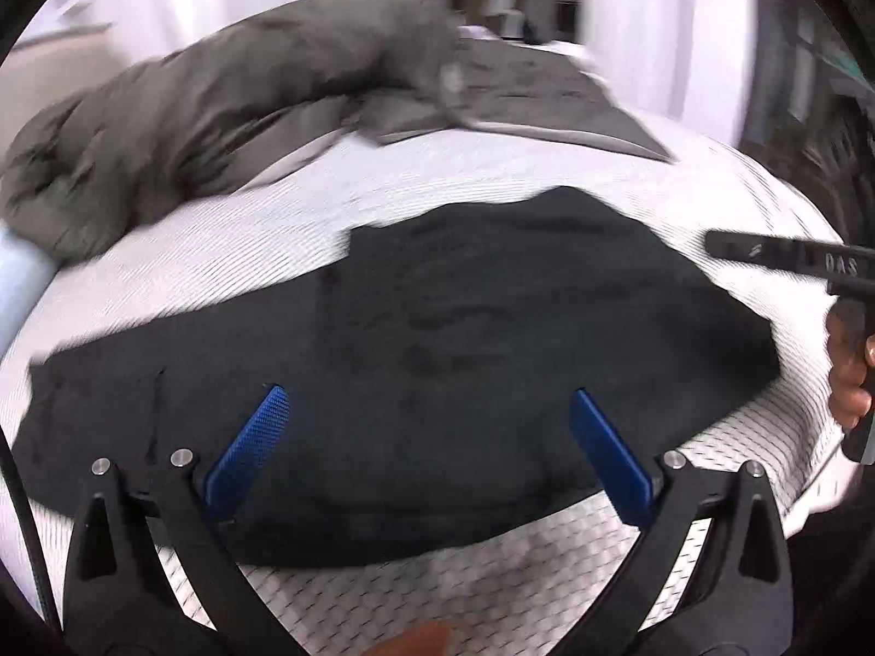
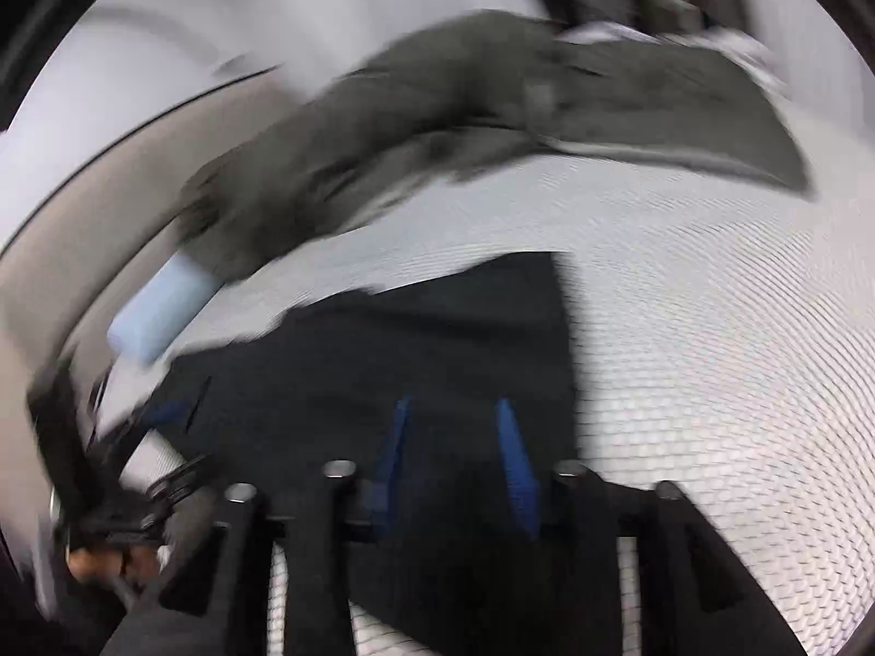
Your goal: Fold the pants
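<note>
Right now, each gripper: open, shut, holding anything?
Left gripper: wide open, empty, above the dark pants.
Right gripper: partly open, holding nothing.

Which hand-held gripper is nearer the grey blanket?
Left, only slightly. The left hand-held gripper hovers over the black pants' end nearest the grey blanket; the right hand-held gripper hovers over the other end.

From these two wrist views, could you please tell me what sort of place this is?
Most likely a bedroom: the black pants lie on a white textured mattress, a rumpled grey blanket is heaped behind them, and white curtains hang beyond.
</note>
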